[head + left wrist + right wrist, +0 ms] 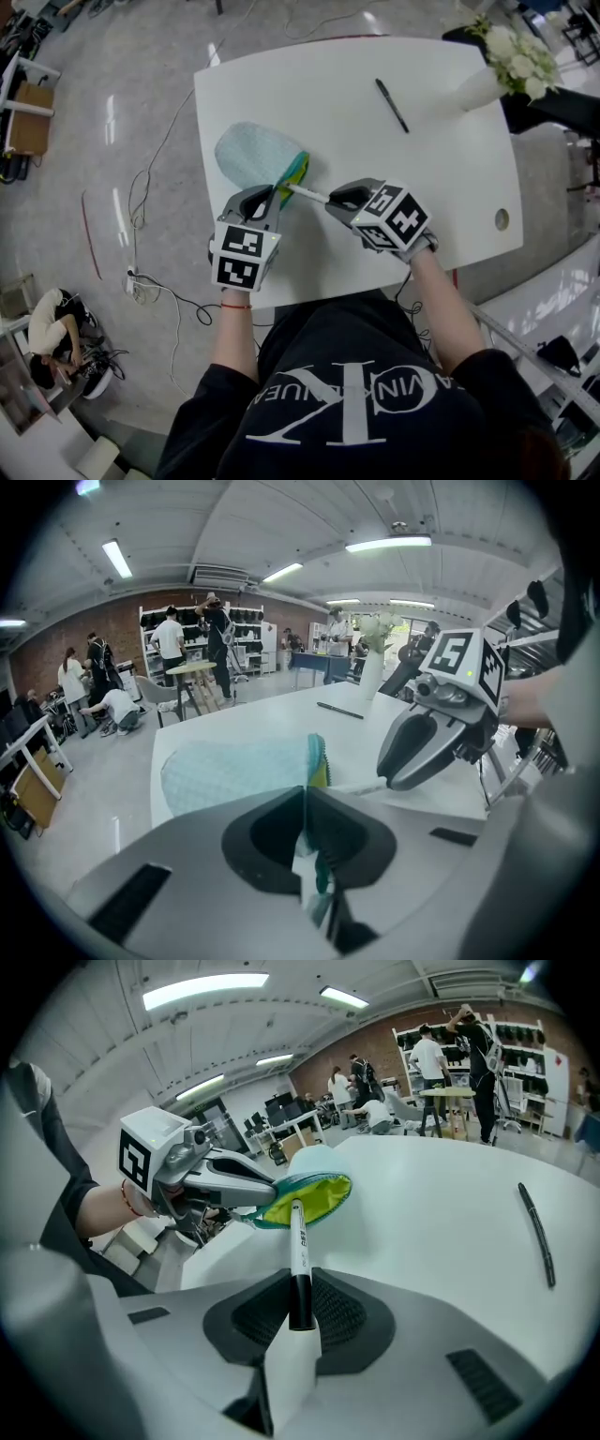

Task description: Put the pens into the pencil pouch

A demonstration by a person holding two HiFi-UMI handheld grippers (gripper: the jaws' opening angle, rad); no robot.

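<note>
A teal pencil pouch point(255, 153) lies on the white table point(431, 187), its yellow-lined mouth point(307, 1198) facing the person. My left gripper point(277, 195) is shut on the pouch's rim point(317, 850) at the mouth and holds it up. A white pen with a black cap point(298, 1246) is clamped in my right gripper point(334, 201), and its tip sits at the pouch's mouth. In the left gripper view that pen point(361, 786) pokes out of the right gripper point(427, 747) toward the pouch point(239, 771). A black pen point(392, 105) lies loose further back on the table.
A white vase of white flowers point(506, 58) stands at the table's far right corner. A round hole point(502, 219) is near the right edge. Cables and a power strip point(141, 281) lie on the floor to the left. People work at shelves point(202, 639) far behind.
</note>
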